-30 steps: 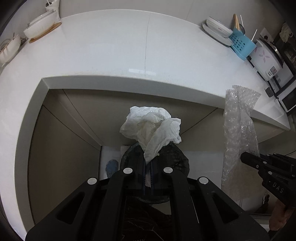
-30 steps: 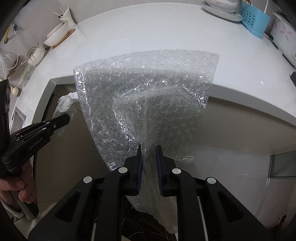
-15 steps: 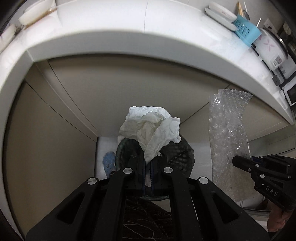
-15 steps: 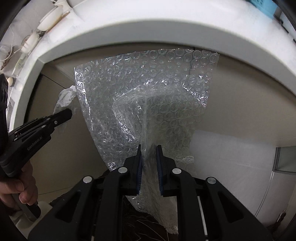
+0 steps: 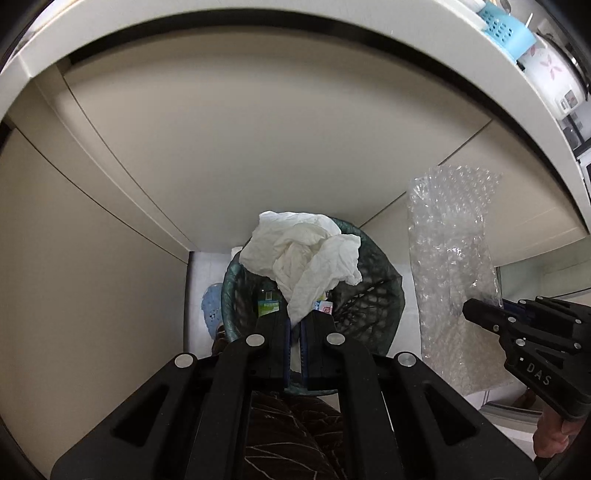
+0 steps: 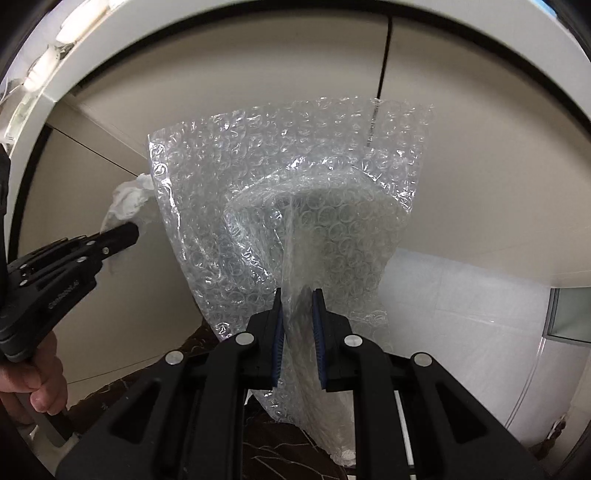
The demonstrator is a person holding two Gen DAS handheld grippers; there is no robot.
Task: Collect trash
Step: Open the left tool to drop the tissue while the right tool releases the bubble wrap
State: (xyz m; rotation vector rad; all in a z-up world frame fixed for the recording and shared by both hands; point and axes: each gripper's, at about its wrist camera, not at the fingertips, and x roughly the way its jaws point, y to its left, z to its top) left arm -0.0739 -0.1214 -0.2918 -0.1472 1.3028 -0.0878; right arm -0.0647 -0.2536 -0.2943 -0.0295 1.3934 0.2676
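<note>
The white stone table (image 5: 258,44) arcs across the top of both views, seen from below its edge, with beige cabinet fronts (image 5: 258,147) filling the space under it. On the table's far right stand a light blue perforated plastic basket (image 5: 506,26) and a white rice cooker with a pink flower print (image 5: 550,70).

Below the cabinets, on pale floor tiles, sits a round dark green mesh waste basket (image 5: 369,291), with some small printed packets visible inside it.

The sheet of clear bubble wrap (image 6: 295,206) hangs in front of the cabinet fronts, to the right of the waste basket in the left wrist view. The right gripper (image 6: 298,321) pinches its lower part, the blue-padded jaws closed on the plastic with only the bunched sheet between them.

The crumpled white paper tissue (image 5: 303,254) is directly over the mouth of the waste basket. The left gripper (image 5: 295,343) holds its lower tail, jaws pressed together on the thin paper.

A hand (image 6: 33,380) wraps the left gripper's handle at the left edge of the right wrist view.
</note>
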